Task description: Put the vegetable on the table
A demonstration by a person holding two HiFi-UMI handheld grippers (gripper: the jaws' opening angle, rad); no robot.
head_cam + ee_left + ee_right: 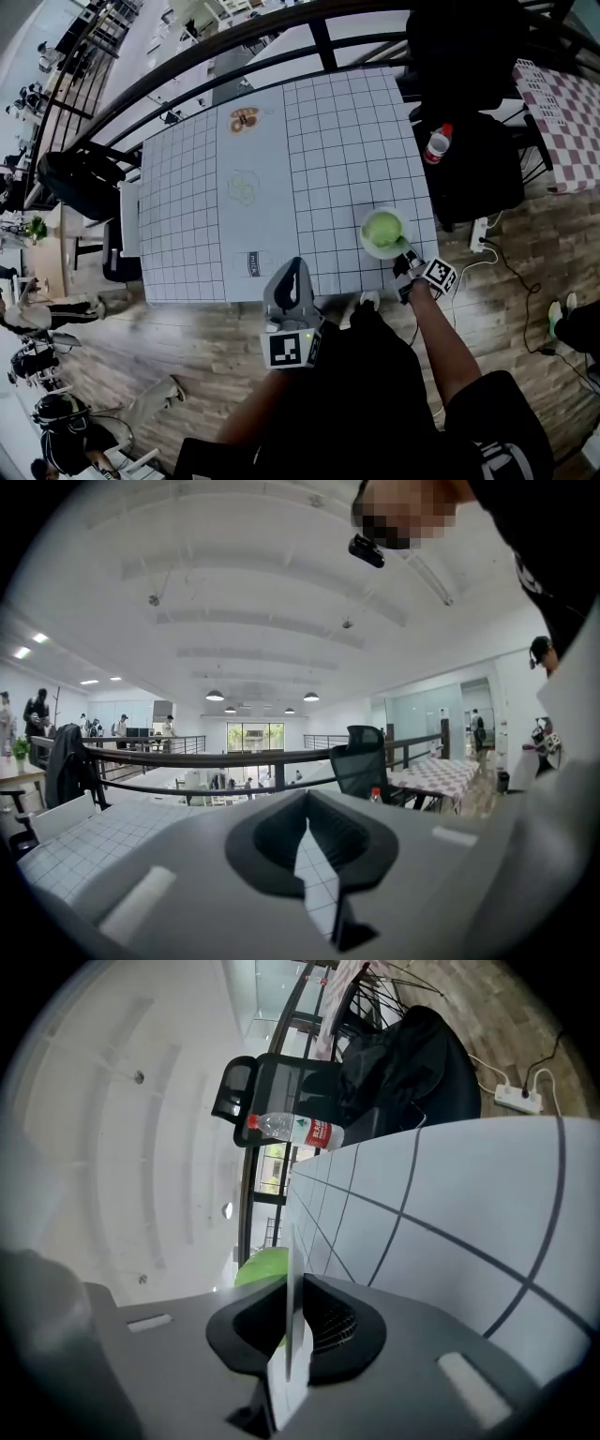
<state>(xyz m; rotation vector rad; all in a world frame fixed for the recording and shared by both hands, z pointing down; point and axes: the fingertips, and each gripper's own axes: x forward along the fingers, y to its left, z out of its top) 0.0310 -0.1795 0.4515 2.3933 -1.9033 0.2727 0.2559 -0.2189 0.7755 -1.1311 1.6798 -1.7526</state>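
Note:
A white plate with a green leafy vegetable on it stands at the front right corner of the grid-pattern table. My right gripper reaches it from the near side and is shut on its rim. In the right gripper view, the thin white plate rim runs edge-on between the closed jaws of that gripper, and the vegetable shows behind it. My left gripper hovers at the table's front edge, shut and holding nothing. In the left gripper view, that gripper points across the table.
A plastic bottle with a red cap stands off the table's right edge beside a black chair draped with dark cloth. Small printed pictures lie on the table's pale middle strip. A dark railing runs behind; a power strip lies on the floor.

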